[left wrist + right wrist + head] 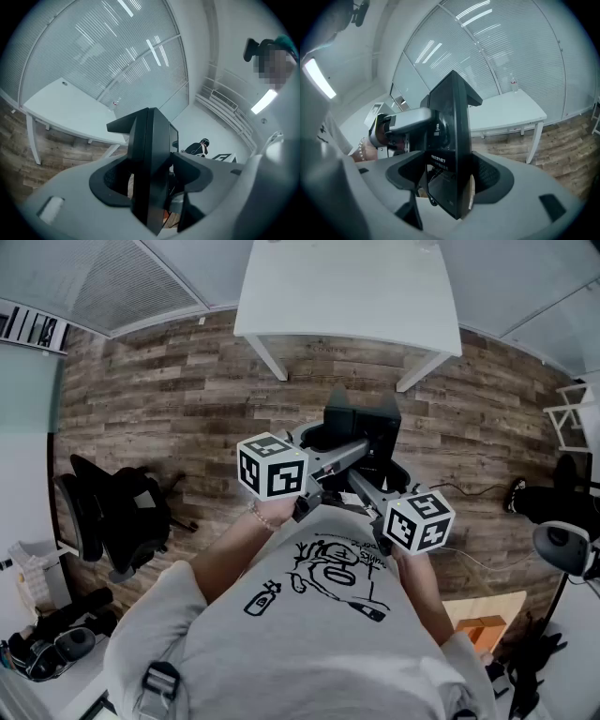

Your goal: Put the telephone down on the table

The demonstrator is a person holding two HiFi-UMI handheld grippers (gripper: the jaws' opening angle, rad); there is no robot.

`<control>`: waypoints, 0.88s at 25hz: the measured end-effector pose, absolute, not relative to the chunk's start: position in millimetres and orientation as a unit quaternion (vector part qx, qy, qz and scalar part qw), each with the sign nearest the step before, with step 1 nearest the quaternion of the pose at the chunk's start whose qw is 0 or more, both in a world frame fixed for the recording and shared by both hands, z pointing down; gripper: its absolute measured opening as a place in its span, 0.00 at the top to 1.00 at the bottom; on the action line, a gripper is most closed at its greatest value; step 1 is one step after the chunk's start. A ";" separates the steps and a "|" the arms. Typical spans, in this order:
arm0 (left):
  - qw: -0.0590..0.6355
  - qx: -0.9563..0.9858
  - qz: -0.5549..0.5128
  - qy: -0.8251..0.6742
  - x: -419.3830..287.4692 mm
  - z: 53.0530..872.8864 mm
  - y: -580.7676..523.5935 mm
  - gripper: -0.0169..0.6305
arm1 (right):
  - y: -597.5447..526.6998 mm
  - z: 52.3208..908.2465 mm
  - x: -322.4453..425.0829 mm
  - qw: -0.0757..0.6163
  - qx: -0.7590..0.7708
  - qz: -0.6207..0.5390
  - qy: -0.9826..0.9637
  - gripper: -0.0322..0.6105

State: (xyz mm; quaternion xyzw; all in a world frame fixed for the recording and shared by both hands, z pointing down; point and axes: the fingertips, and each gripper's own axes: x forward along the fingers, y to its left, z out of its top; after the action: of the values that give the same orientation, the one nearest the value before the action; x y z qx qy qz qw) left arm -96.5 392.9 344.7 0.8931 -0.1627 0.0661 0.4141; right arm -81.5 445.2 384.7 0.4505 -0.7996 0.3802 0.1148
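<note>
A black telephone [362, 426] hangs in the air above the wooden floor, in front of my chest. My left gripper [345, 450] grips it from the left and my right gripper [368, 486] from the near right. In the left gripper view the telephone [151, 159] stands edge-on as a dark slab between the jaws of the left gripper [151, 183]. The right gripper view shows its labelled underside [449, 140] clamped in the right gripper [450, 183]. A white table [347, 296] stands beyond the telephone, with floor between them.
A black office chair [122, 512] stands at the left. An orange cardboard box [483, 629] and a cable lie on the floor at the right, with a white rack [574, 413] further back. Glass walls with blinds [112, 51] stand behind the table.
</note>
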 end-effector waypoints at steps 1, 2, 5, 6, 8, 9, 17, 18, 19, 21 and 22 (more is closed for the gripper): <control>0.413 0.894 0.066 -0.162 -98.8 344.3 392.1 0.55 | 444.4 384.5 -84.0 0.114 0.451 0.380 -0.799 0.48; 0.412 0.894 0.066 -0.162 -101.2 343.9 391.3 0.55 | 443.5 384.3 -86.6 0.114 0.451 0.381 -0.799 0.48; 0.411 0.895 0.066 -0.160 -110.2 343.1 387.4 0.55 | 439.7 383.3 -95.8 0.113 0.453 0.381 -0.798 0.48; 0.411 0.895 0.065 -0.159 -113.6 342.6 386.1 0.55 | 438.3 382.8 -99.1 0.113 0.454 0.380 -0.798 0.48; 0.410 0.896 0.063 -0.156 -120.3 341.0 383.4 0.55 | 435.6 381.2 -105.9 0.115 0.456 0.378 -0.797 0.48; 0.410 0.897 0.062 -0.154 -123.8 340.2 382.1 0.55 | 434.3 380.4 -109.5 0.115 0.457 0.377 -0.797 0.48; 0.412 0.897 0.064 -0.145 -166.1 344.0 377.0 0.55 | 429.6 383.5 -152.8 0.112 0.467 0.379 -0.791 0.48; 0.413 0.897 0.065 -0.144 -170.7 345.2 378.1 0.55 | 430.8 384.6 -157.7 0.111 0.468 0.380 -0.790 0.48; 0.413 0.897 0.066 -0.143 -175.0 346.4 379.2 0.55 | 432.1 385.5 -162.0 0.111 0.469 0.381 -0.789 0.48; 0.415 0.896 0.068 -0.141 -182.2 348.0 380.9 0.55 | 434.3 386.9 -169.4 0.111 0.471 0.383 -0.787 0.48; 0.416 0.896 0.068 -0.140 -184.9 348.5 381.4 0.55 | 434.9 387.5 -172.1 0.111 0.471 0.383 -0.787 0.48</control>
State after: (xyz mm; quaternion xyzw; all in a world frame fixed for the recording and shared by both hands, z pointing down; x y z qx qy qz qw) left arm -184.9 381.4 348.5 0.8959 -0.1405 0.0684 0.4158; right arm -172.1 434.9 387.5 0.4709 -0.7867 0.3835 0.1110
